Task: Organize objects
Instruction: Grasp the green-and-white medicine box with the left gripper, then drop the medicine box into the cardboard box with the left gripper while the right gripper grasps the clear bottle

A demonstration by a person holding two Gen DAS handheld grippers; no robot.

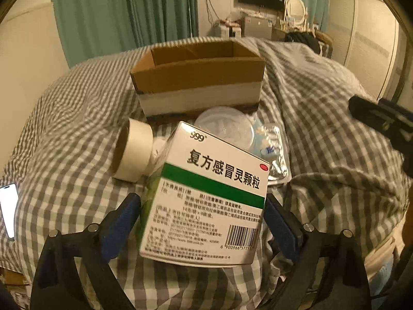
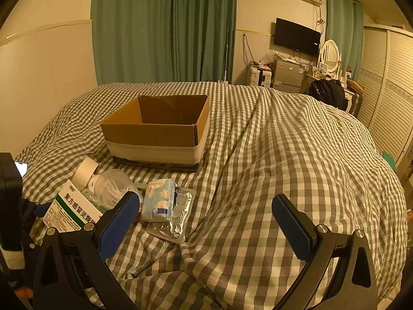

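Note:
My left gripper [image 1: 202, 222] is shut on a white and green medicine box [image 1: 206, 196], lifted above the checked bedspread; the box also shows in the right wrist view [image 2: 73, 208]. Behind it lie a roll of white tape [image 1: 133, 153], a clear round plastic container [image 1: 224, 126], a blue tissue pack [image 2: 158, 200] and a silver foil pouch [image 2: 175, 219]. An open cardboard box [image 1: 198, 77] stands further back on the bed, also in the right wrist view [image 2: 157, 129]. My right gripper [image 2: 206, 222] is open and empty above the bedspread, to the right of the pile.
A lit phone [image 1: 9, 209] lies at the bed's left edge. Green curtains [image 2: 165, 25], a wall TV [image 2: 296, 37], a small fridge [image 2: 286, 76] and a dressing table with a mirror [image 2: 330, 56] stand beyond the bed. A louvred wardrobe [image 2: 387, 103] is at the right.

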